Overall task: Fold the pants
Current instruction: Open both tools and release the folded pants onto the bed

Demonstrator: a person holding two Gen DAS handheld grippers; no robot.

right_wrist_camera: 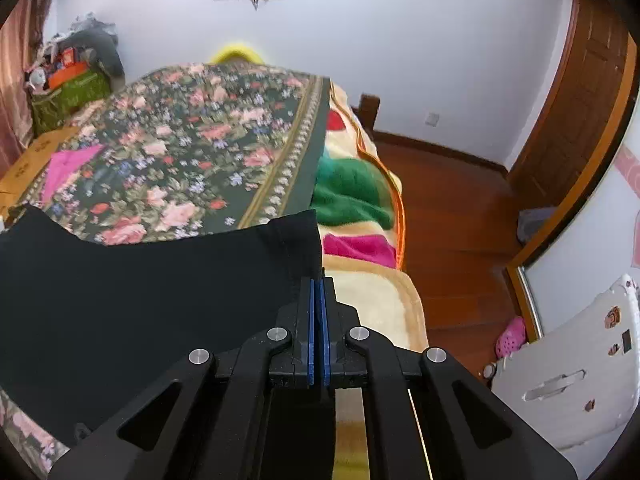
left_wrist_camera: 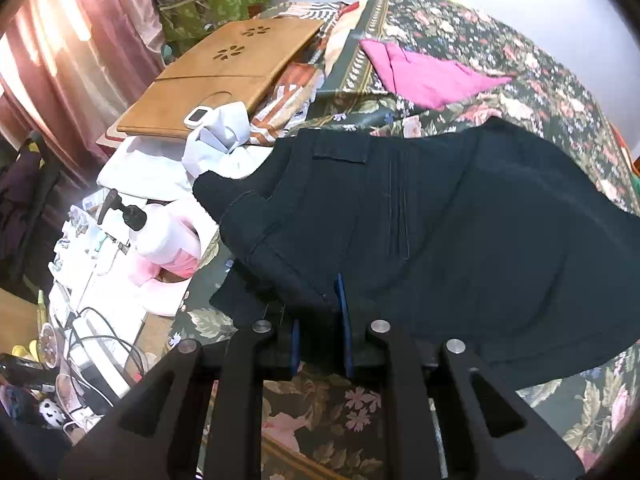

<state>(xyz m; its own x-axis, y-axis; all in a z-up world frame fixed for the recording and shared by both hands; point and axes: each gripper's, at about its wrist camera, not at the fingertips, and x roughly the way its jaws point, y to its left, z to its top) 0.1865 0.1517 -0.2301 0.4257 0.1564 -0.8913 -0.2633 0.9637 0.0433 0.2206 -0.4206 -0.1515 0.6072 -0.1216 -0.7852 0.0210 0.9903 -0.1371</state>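
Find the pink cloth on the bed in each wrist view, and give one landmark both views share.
Left wrist view: the pink cloth lies upper centre on the floral bedspread, beyond the black pants.
Right wrist view: the pink cloth sits at the left edge, partly cut off, beyond the pants.
Shared landmark: the green leaf-print box by the curtain.
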